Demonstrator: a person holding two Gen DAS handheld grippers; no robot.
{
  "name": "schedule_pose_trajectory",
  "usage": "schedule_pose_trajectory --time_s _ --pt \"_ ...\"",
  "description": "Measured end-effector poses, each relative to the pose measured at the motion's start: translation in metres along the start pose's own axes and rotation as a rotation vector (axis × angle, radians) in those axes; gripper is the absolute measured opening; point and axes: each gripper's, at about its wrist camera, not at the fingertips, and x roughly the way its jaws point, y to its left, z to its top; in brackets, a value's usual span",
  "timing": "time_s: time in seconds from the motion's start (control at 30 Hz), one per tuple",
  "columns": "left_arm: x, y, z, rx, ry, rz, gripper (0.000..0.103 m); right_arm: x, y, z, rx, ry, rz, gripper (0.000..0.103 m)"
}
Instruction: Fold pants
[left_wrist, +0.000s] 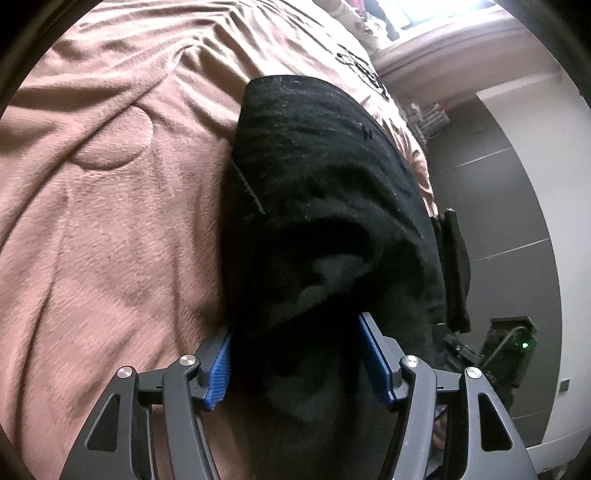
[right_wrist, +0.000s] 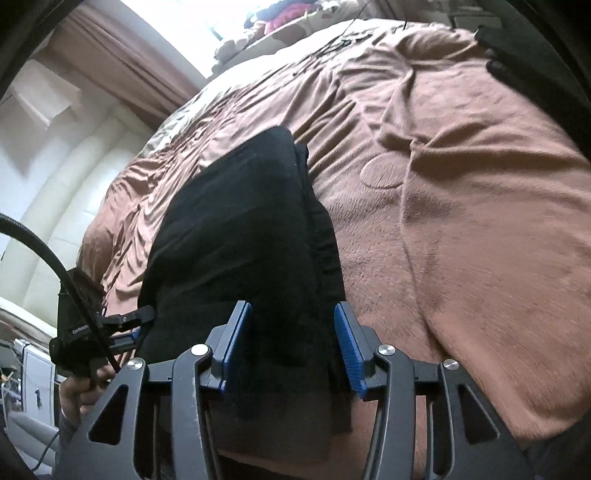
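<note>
Black pants (left_wrist: 325, 192) are laid folded on the brown blanket (left_wrist: 110, 206).
Fabric is clamped between the left gripper's (left_wrist: 295, 354) pads; the right gripper (right_wrist: 291, 347) is held apart astride the pants' near end.

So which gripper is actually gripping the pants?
The left gripper: a thick bunch of pants fills its jaws. The right gripper has jaws open over flat cloth.
</note>
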Motion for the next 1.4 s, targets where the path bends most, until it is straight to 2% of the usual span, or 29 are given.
schedule_pose_trajectory --time_s 0.2,0.27,0.4,0.53,0.6,0.73,1.03,1.27,1.4 --pt "0.01 0.003 0.004 -0.038 0.005 -0.059 0.065 0.022 -0.016 0.01 0.027 0.033 0.053 0.048" --pt "0.012 0.003 0.002 -0.058 0.013 -0.085 0.062 0.032 -0.023 0.01 0.06 0.07 0.074 0.048" --pt "0.006 0.0 -0.001 -0.061 0.018 -0.097 0.049 0.034 -0.035 0.008 0.119 0.084 0.133 0.049" --pt "-0.01 -0.01 -0.001 -0.034 -0.003 -0.113 0.037 0.032 -0.03 0.006 0.112 0.077 0.111 0.045" --pt "-0.018 -0.014 -0.001 -0.021 -0.004 -0.115 0.035 0.03 -0.027 0.005 0.124 0.073 0.109 0.043" --pt "-0.038 -0.016 -0.001 -0.005 -0.016 -0.092 0.034 0.026 -0.015 0.001 0.114 0.079 0.115 0.037" --pt "-0.084 0.014 -0.007 -0.029 -0.038 -0.043 0.034 0.045 0.024 -0.02 0.095 0.141 0.155 0.036" --pt "-0.114 0.033 -0.012 -0.035 -0.039 0.004 0.034 0.067 0.054 -0.034 0.075 0.195 0.24 0.033" --pt "-0.115 0.041 -0.017 -0.047 -0.029 0.016 0.036 0.081 0.059 -0.038 0.086 0.225 0.276 0.033"
